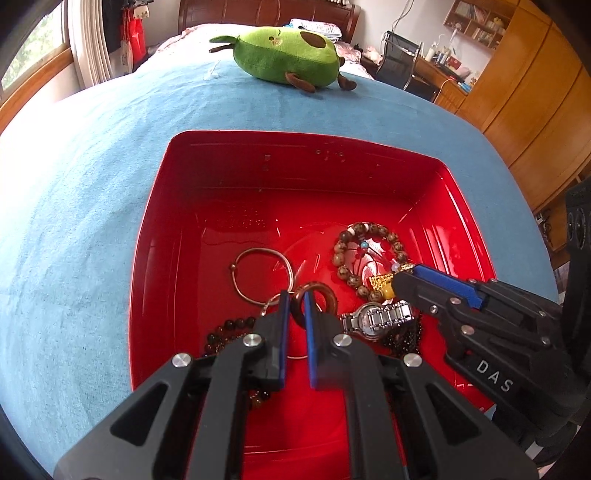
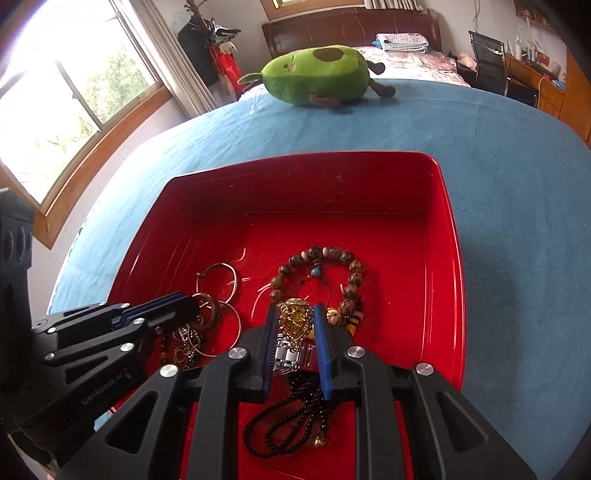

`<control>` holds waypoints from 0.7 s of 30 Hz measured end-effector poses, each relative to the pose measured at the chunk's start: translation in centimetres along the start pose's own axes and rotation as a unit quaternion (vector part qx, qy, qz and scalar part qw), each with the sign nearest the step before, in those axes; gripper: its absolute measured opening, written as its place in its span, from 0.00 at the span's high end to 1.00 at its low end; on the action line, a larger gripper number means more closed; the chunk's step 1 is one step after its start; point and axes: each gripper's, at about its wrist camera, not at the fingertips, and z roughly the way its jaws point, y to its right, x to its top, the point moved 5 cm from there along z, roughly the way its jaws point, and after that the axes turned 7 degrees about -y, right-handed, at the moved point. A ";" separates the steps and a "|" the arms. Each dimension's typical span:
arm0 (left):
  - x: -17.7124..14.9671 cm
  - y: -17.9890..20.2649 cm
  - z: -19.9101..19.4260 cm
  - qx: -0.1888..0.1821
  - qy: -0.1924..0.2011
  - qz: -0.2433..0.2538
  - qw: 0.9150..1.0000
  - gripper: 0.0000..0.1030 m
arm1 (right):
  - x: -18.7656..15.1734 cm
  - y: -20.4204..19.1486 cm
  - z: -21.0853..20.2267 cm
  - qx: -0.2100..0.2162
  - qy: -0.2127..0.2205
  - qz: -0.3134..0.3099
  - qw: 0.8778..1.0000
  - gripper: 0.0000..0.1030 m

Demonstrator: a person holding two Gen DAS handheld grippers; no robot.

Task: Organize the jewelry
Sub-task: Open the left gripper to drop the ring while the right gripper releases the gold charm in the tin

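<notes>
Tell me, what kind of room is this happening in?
Most likely a bedroom in someone's home. The red tray of jewelry sits on a bed with a blue cover and a dark wooden headboard, an avocado plush toy lies on it, and a desk with a chair stands alongside.

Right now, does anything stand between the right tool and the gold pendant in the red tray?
Nothing visible does. The gold pendant already sits between the pads of the right tool; the silver watch and the beaded bracelet lie close beside it.
</notes>
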 end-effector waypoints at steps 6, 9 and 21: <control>-0.1 -0.2 0.1 -0.001 -0.004 -0.006 1.000 0.92 | -0.2 0.1 -0.5 0.003 0.006 0.004 1.000 0.78; -0.2 -0.1 -0.5 -0.003 0.002 -0.004 1.000 0.92 | -0.2 -0.1 -1.1 0.003 0.014 0.002 1.000 0.78; -1.6 0.2 -5.2 0.015 0.057 -0.005 0.998 0.71 | -1.2 -0.8 -5.4 -0.006 0.058 -0.003 0.998 0.77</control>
